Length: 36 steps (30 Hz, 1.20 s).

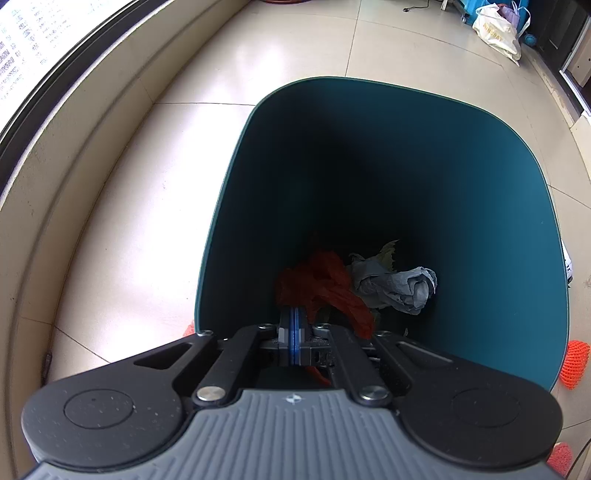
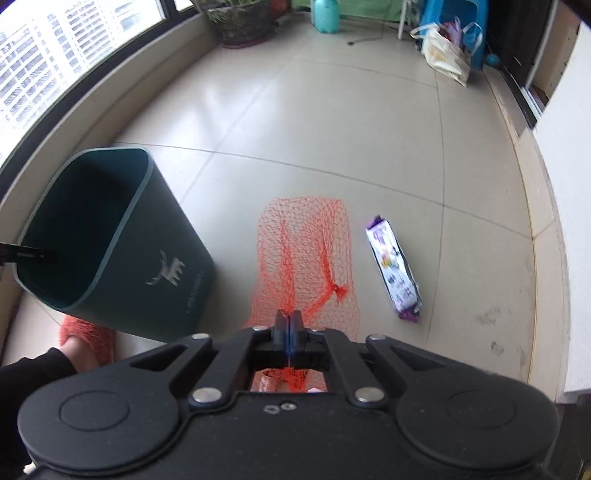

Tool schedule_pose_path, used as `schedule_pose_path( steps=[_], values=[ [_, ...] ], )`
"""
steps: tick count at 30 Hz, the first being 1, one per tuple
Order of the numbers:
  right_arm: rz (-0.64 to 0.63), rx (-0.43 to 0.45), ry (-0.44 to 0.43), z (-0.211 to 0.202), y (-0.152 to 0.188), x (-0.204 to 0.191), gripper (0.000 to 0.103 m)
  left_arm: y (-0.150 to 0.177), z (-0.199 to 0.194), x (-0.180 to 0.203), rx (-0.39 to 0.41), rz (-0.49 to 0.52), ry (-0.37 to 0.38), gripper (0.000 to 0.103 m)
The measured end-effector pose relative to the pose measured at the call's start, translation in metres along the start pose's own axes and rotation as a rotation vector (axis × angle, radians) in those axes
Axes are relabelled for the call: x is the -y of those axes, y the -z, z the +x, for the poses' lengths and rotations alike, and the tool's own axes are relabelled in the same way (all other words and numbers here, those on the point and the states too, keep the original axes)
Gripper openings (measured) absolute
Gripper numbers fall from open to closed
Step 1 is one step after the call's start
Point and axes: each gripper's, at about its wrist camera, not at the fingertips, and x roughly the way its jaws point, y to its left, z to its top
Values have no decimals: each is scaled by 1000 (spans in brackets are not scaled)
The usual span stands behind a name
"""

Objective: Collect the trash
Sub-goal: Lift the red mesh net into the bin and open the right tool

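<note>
My left gripper (image 1: 293,314) is shut, its fingers reaching down into the dark green bin (image 1: 498,221). A red plastic bag (image 1: 325,284) is caught between the pads and trails past them. Crumpled grey paper (image 1: 399,288) lies at the bin's bottom. In the right wrist view my right gripper (image 2: 289,317) is shut on an orange net bag (image 2: 306,251), which hangs spread out above the floor tiles. The bin (image 2: 155,258) stands tilted to its left. A purple and white wrapper (image 2: 393,269) lies on the floor to the right of the net.
A person's foot in a coral slipper (image 2: 86,336) is by the bin's base, with a dark sleeve (image 2: 29,373) at the left edge. A window ledge (image 2: 92,110) curves along the left. A plant pot (image 2: 240,26), tote bags (image 2: 447,55) and a white wall (image 2: 569,184) border the floor.
</note>
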Motion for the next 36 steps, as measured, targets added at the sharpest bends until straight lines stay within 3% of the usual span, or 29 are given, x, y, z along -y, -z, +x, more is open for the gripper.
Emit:
schedule_pose_path(
  steps=[8,14,24,30,36],
  values=[
    [-159,134,-202,-51,-51,-76,0,-1,0,-4,-2,-3,8,0],
    [-259,197,-284,-48,-81,-137,0,-1,1,-7,-4,-10,16,0],
    [-239,128,-355,41,-108,-190,0,-3,0,-11,-7,-11,31,0],
    [-217,6,-348,114,-95,-206,0,-3,1,-10,-10,0,41,0],
    [-212,-76,-315,158,-76,-215,0,-4,4,-11,-12,14,38,0]
  ],
)
